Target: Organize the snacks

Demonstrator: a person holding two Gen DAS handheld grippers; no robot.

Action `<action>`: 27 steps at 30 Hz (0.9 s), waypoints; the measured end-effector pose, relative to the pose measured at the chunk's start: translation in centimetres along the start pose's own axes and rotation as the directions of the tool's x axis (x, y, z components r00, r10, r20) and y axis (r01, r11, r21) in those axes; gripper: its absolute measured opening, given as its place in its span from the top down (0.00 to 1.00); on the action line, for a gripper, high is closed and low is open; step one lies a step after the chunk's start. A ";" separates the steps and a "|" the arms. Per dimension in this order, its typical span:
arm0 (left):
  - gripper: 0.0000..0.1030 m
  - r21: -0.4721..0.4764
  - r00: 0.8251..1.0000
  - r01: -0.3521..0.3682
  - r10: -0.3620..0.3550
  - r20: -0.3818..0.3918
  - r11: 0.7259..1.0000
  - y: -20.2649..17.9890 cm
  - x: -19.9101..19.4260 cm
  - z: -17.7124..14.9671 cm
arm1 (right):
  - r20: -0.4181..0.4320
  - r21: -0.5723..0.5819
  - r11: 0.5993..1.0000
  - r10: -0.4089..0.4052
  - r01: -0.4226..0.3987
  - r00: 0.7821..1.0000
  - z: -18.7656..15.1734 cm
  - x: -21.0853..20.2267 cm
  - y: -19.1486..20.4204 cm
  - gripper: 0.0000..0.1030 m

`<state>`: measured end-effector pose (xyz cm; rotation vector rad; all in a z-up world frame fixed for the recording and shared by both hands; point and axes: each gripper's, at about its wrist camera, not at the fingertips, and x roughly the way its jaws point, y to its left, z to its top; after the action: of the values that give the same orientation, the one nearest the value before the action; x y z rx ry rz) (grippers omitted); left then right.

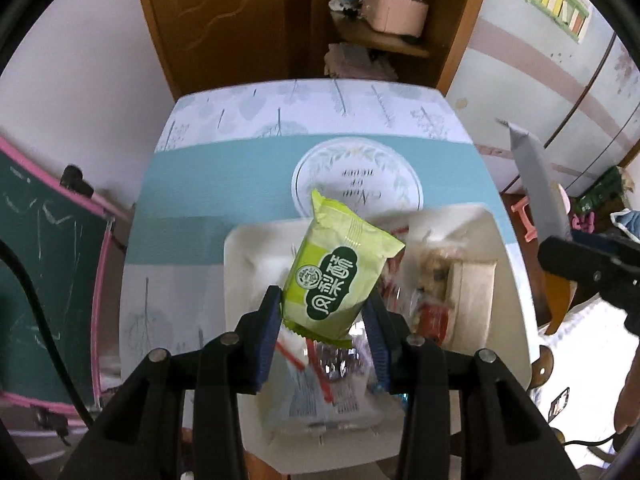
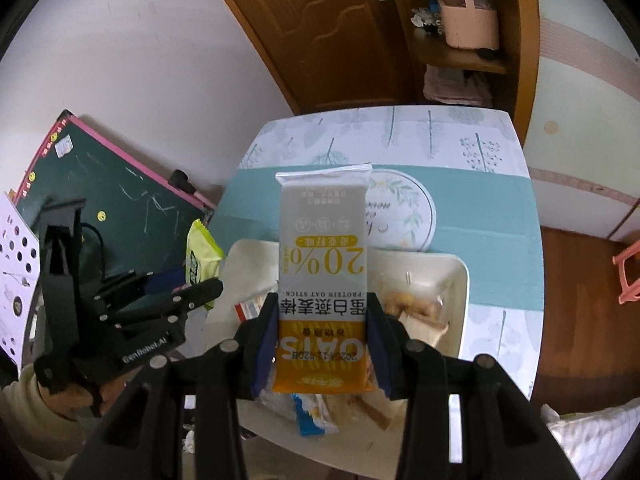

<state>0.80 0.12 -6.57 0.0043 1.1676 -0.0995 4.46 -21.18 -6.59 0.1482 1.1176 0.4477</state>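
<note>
My left gripper is shut on a lime-green snack packet with dark green lettering, held tilted above the white tray. That green packet and the left gripper also show at the left of the right wrist view. My right gripper is shut on a grey and orange oat bar packet, upright above the tray. The oat bar appears edge-on at the right of the left wrist view. Several other wrapped snacks lie in the tray.
The tray sits on a table with a teal and white cloth. A green chalkboard with a pink frame leans at the left. A wooden door and a shelf with a pink basket stand behind. A pink stool is at the right.
</note>
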 end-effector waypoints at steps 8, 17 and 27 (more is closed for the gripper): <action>0.21 -0.013 1.000 -0.012 0.012 -0.022 1.000 -0.6 3.2 -2.3 | -0.046 0.026 0.999 -0.042 0.043 0.998 -2.6 0.6 0.3 0.58; 0.17 0.020 0.999 -0.039 0.039 -0.005 0.999 -2.2 2.4 -2.8 | -0.040 0.048 0.998 -0.029 0.031 0.999 -4.2 0.4 0.8 0.53; 0.16 0.016 0.998 -0.061 0.060 0.030 0.998 -3.1 1.6 -2.3 | 0.017 0.062 0.997 -0.057 0.056 0.998 -4.4 -1.3 0.6 0.53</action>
<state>-0.89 -2.95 -8.81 0.0526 1.1363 -0.0556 -0.12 -21.64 -7.27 0.1741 1.1153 0.3614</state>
